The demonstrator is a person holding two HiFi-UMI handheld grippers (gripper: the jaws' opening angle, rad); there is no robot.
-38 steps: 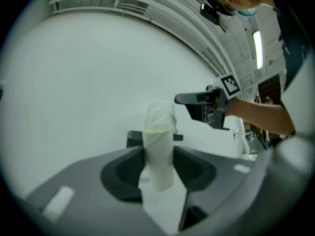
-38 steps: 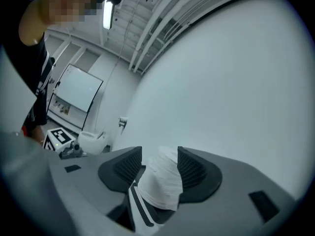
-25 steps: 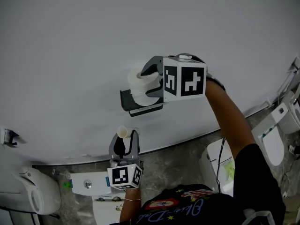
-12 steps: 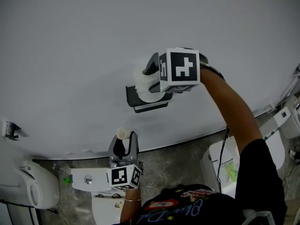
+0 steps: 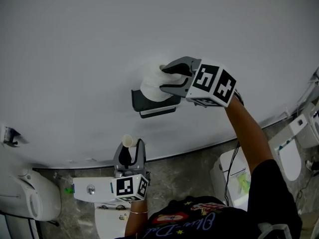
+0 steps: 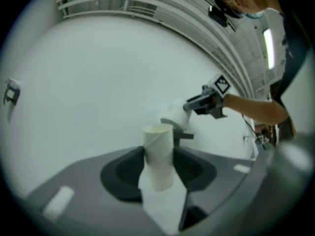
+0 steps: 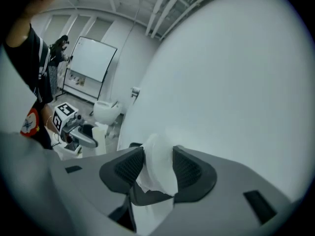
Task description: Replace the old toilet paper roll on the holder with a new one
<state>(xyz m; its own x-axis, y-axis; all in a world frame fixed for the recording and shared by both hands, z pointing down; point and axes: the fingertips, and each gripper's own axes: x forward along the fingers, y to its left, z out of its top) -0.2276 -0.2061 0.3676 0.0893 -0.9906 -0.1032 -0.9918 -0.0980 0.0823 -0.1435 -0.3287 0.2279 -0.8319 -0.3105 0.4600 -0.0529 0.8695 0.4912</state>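
Note:
A dark holder [image 5: 152, 105] is fixed to the white wall. On it sits the new white toilet paper roll [image 5: 151, 85], also seen close up in the right gripper view [image 7: 160, 166]. My right gripper [image 5: 163, 78] reaches in from the right; its jaws are closing and both pads touch the roll. Lower down, my left gripper [image 5: 130, 152] is shut on the old cardboard tube [image 5: 129, 141], which stands upright between its pads [image 6: 158, 151] with a paper scrap hanging from it. The left gripper view shows the right gripper [image 6: 191, 106] at the holder.
A white toilet tank [image 5: 92, 189] is directly below the left gripper. Another toilet [image 5: 30, 200] stands at the lower left and one more [image 5: 289, 153] at the right. A small metal fitting [image 5: 9, 135] sticks out of the wall at the far left.
My right gripper has rolled about its axis, so its marker cube now tilts down to the right, and it has drawn slightly right. The roll stays at the holder. The left gripper kept still.

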